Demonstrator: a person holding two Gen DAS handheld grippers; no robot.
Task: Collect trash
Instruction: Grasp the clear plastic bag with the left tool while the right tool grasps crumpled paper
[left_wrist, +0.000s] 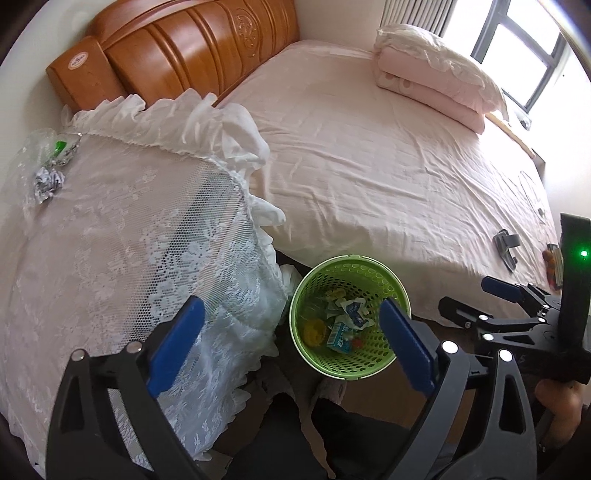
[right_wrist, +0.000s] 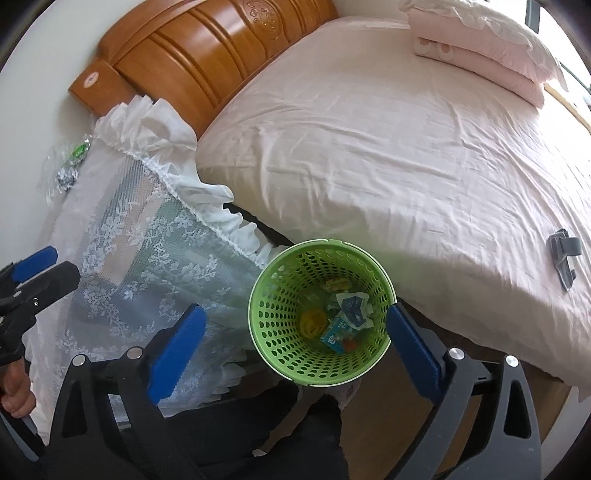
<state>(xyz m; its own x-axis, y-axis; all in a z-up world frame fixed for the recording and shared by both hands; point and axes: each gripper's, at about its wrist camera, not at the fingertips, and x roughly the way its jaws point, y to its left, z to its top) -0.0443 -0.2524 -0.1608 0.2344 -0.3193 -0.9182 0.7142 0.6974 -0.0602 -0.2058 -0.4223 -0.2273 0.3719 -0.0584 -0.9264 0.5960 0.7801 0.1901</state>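
Both grippers, left (left_wrist: 291, 347) and right (right_wrist: 295, 349), hung spread and empty just above the green bin (right_wrist: 319, 314), which stood on the floor against the bed (right_wrist: 369, 147) and already held several wrappers (right_wrist: 354, 308). Beyond the bin, on the lace-covered stand (left_wrist: 110, 221), crumpled foil (left_wrist: 48, 182) and a clear wrapper (left_wrist: 55, 149) lay at the far edge near the headboard (left_wrist: 184, 48). Judged between pickups; next move calls for a reach over the lace to pinch the foil.
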